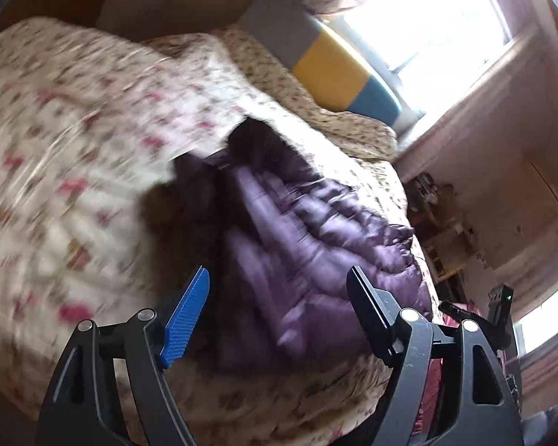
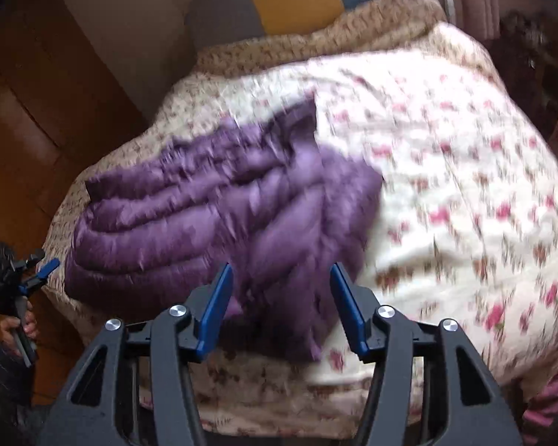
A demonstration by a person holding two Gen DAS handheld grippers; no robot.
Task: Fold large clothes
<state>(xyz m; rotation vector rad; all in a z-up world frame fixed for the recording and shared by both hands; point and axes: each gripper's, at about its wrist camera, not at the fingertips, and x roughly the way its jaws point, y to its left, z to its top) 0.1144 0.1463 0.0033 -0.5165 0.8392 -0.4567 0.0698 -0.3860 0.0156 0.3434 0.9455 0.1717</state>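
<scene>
A purple quilted puffer jacket [image 1: 316, 230] lies bunched on the bed, blurred in both views. In the right wrist view the jacket [image 2: 204, 200] spreads across the bed's left half, and a floral quilt [image 2: 446, 171] covers its right edge. My left gripper [image 1: 279, 271] is open above the jacket, with nothing pressed between its pads. My right gripper [image 2: 281, 265] is also open, over the jacket's near edge, and grips nothing. At the far left of the right wrist view, a hand holds the left gripper [image 2: 46, 258] beside the bed.
The floral quilt [image 1: 74, 130] is heaped on the bed's left in the left wrist view. A grey, yellow and blue headboard [image 2: 294, 0] stands at the far end under a bright window [image 1: 427, 18]. Wooden floor [image 2: 18, 130] lies left of the bed, and cluttered shelves [image 1: 439, 223] stand to its right.
</scene>
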